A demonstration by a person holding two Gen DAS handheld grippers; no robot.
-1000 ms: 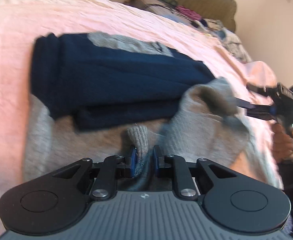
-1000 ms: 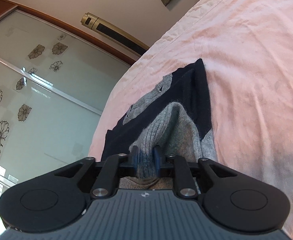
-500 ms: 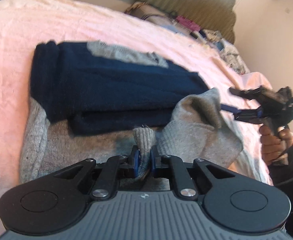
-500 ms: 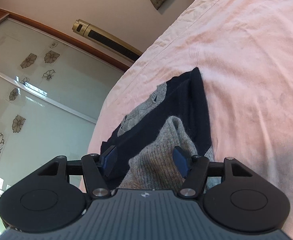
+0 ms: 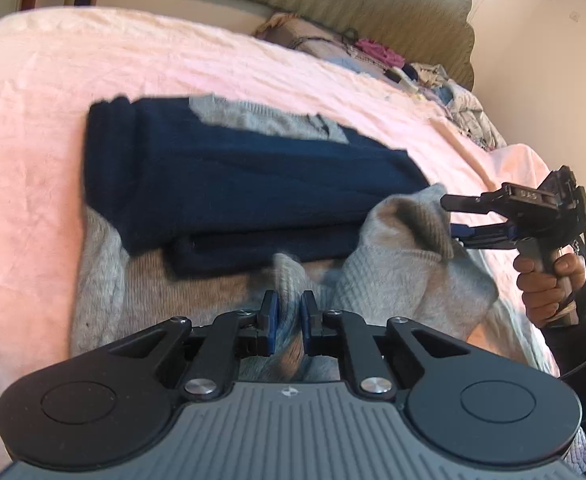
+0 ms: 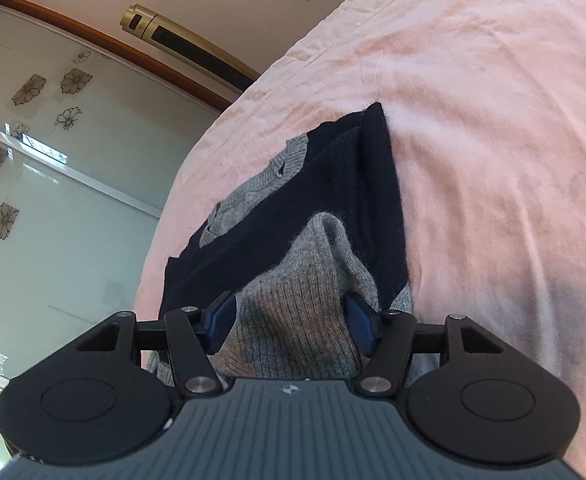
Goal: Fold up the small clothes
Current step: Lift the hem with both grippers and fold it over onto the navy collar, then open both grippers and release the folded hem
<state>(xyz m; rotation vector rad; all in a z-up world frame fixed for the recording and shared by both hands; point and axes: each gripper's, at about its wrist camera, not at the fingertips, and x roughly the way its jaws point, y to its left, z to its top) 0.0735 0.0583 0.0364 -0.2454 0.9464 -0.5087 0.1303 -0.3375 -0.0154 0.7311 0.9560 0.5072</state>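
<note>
A navy and grey knit sweater lies partly folded on the pink bed. Its grey ribbed hem is bunched up over the navy part. My left gripper is shut on a fold of the grey hem near me. My right gripper is open, with the grey ribbed hem lying loose between its fingers. It also shows in the left wrist view, open, at the right end of the hem. The sweater reaches away from it.
A pile of clothes and bedding lies at the head of the bed by the padded headboard. Glass wardrobe doors with flower prints stand beyond the bed's edge. A gold standing unit is against the wall.
My right gripper has opened and let go of the grey hem, which now rests on the navy part. My left gripper stays shut on the hem.
</note>
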